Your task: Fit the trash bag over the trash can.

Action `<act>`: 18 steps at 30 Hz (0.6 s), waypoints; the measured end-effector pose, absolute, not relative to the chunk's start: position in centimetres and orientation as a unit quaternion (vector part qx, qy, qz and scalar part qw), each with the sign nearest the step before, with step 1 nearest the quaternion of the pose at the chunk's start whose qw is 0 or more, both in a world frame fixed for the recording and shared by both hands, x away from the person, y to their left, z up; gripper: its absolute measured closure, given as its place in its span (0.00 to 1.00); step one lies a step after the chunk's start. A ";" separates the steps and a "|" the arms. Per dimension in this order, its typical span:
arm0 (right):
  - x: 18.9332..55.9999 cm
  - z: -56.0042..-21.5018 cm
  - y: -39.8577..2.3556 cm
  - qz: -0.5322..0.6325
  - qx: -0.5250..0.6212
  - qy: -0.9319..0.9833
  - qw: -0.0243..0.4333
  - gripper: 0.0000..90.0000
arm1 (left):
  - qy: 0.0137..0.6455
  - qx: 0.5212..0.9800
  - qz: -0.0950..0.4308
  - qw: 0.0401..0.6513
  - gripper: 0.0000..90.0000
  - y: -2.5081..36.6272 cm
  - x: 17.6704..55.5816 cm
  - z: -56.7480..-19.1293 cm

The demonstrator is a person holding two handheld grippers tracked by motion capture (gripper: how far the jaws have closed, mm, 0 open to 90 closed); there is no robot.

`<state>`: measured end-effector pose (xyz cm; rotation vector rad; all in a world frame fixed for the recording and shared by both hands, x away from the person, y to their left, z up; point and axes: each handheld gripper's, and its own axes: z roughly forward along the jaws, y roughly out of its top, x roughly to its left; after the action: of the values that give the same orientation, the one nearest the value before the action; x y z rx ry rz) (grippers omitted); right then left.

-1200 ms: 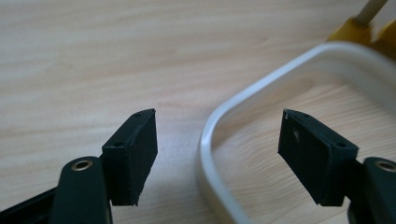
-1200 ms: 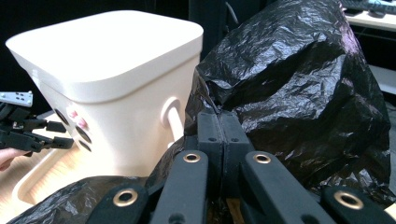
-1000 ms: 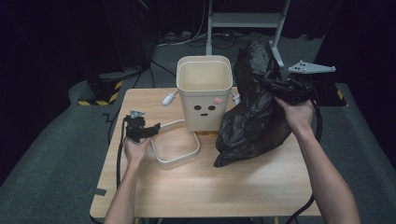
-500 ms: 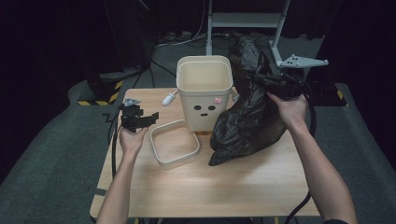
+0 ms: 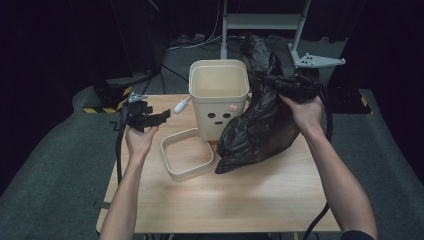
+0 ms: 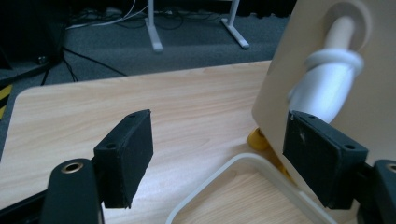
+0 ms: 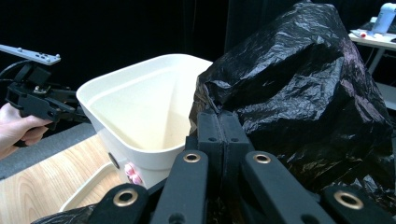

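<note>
The right tongs (image 5: pixel 267 79) pinch the black bag (image 5: pixel 260 127) beside the open bin (image 5: pixel 220 95), its lid (image 5: pixel 186 152) already on the counter (image 5: pixel 240 200), while the left tongs (image 5: pixel 162 115), just widened, gape empty; lining remains.

A recording studio or lab.
We see black curtains (image 5: pixel 90 35), grey carpet (image 5: pixel 45 165), floor cables (image 5: pixel 200 42) and a stand (image 5: pixel 260 22) behind the tabletop (image 5: pixel 225 195).

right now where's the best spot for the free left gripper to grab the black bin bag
Probably the bin bag's loose upper edge beside the cream bin, coming from the bin side. The right gripper pinches the crinkled top; the open left gripper could take thin film opposite.
</note>
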<state>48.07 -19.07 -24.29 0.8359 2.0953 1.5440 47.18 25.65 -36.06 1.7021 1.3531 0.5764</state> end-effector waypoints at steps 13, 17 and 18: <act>48.5 -24.5 -17.8 0.563 0.289 0.752 0.184 1.00 | 0.525 0.680 0.223 0.461 0.28 24.5 48.0 -32.5; 48.7 -24.8 -17.3 0.562 0.287 0.755 0.180 1.00 | 0.516 0.685 0.226 0.462 0.28 24.0 48.4 -30.9; 48.7 -24.8 -17.3 0.562 0.287 0.755 0.180 1.00 | 0.516 0.685 0.226 0.462 0.28 24.0 48.4 -30.9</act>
<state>48.72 -17.32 -24.83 0.8107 2.1328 1.5879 48.39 23.95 -30.85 1.6854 1.2684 0.5556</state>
